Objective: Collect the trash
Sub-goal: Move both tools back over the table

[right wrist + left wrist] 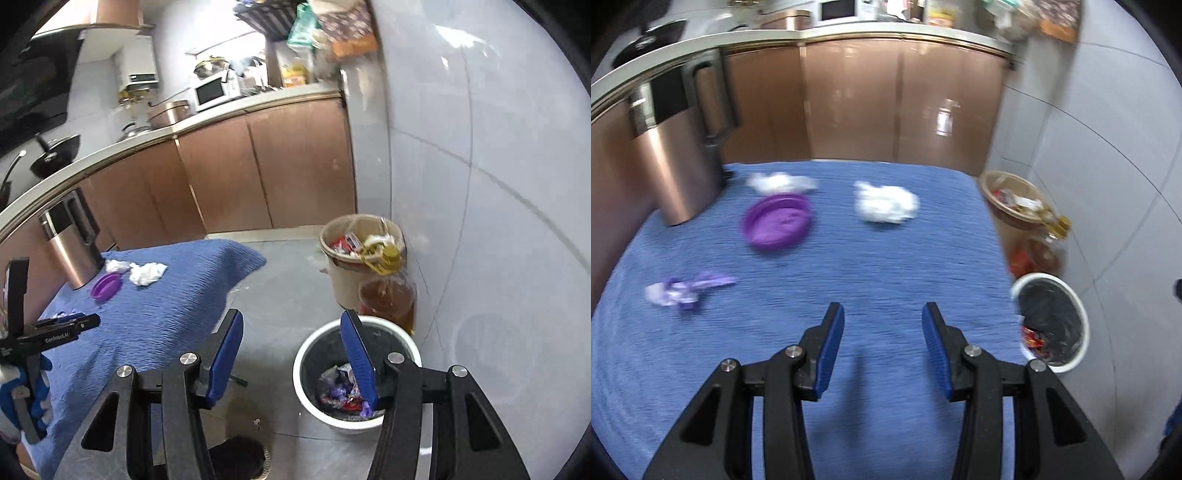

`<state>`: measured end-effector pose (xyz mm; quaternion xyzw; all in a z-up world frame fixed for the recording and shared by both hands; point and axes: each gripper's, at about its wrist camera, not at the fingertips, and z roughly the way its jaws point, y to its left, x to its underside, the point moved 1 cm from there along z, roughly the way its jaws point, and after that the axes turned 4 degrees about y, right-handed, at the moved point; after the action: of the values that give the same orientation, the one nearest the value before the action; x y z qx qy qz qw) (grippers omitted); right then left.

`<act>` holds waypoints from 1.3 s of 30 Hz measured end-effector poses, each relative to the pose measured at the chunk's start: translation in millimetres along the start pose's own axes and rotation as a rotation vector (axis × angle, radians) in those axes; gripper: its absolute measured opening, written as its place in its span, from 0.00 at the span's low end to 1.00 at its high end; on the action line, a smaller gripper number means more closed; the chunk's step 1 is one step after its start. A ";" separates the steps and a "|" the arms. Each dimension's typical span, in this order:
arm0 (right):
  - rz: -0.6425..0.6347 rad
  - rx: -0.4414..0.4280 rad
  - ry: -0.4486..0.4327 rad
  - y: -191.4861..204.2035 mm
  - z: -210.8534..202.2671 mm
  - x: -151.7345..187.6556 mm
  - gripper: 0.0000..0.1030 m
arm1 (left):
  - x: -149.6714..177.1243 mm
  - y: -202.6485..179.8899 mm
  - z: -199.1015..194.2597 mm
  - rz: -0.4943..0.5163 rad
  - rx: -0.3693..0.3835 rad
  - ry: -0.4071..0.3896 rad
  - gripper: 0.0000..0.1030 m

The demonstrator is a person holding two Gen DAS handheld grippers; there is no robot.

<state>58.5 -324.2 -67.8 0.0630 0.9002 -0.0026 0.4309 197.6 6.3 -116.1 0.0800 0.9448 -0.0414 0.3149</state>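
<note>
My left gripper (pixel 882 308) hovers open over the blue tablecloth (pixel 849 277) with nothing between its fingers. Ahead of it lie a crumpled white tissue (pixel 886 203), a second tissue (pixel 781 182), a purple lid (pixel 777 223) and a purple wrapper (pixel 685 290) to the left. My right gripper (pixel 291 315) is open and holds nothing; it hangs over the floor just left of the white bin (pixel 354 369). That bin has a black liner and holds several wrappers (pixel 343 391). It also shows right of the table in the left wrist view (pixel 1052 321).
A metal kettle (pixel 676 147) stands at the table's far left corner. On the floor by the wall are a beige bin (pixel 362 258) full of rubbish and an oil bottle (pixel 388 291). Brown cabinets run behind. A blue-gloved hand (pixel 22 387) holds the other gripper.
</note>
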 end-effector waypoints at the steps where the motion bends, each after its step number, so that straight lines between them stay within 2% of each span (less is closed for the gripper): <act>1: -0.020 -0.004 -0.008 4.3 -5.2 -4.4 0.54 | 0.7 7.1 -1.2 -0.013 -0.013 -0.002 0.41; 7: -0.089 -0.013 -0.058 17.5 -32.8 -28.6 0.55 | 14.5 64.7 -9.7 -0.114 -0.076 -0.004 0.41; 13: -0.143 -0.039 -0.107 32.5 -63.8 -41.5 0.57 | 33.5 108.7 -35.1 -0.211 -0.091 -0.032 0.41; 16: -0.157 -0.063 -0.128 42.9 -77.3 -42.5 0.58 | 40.6 121.7 -52.0 -0.230 -0.095 -0.049 0.44; 18: -0.169 -0.074 -0.138 49.8 -85.2 -41.7 0.58 | 45.7 128.5 -67.6 -0.236 -0.106 -0.072 0.51; 26: -0.253 -0.157 -0.199 95.3 -126.6 -40.5 0.58 | 63.6 149.4 -109.6 -0.262 -0.130 -0.135 0.52; 34: -0.324 -0.241 -0.241 127.7 -154.2 -56.9 0.61 | 79.6 201.4 -106.4 -0.354 -0.213 -0.090 0.52; 39: -0.338 -0.314 -0.238 141.0 -142.6 -70.1 0.63 | 83.2 230.7 -91.7 -0.382 -0.288 -0.037 0.52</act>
<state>7.8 -183.7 83.2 -0.1566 0.8304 0.0579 0.5316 118.9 255.4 -99.4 -0.1467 0.9330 0.0334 0.3269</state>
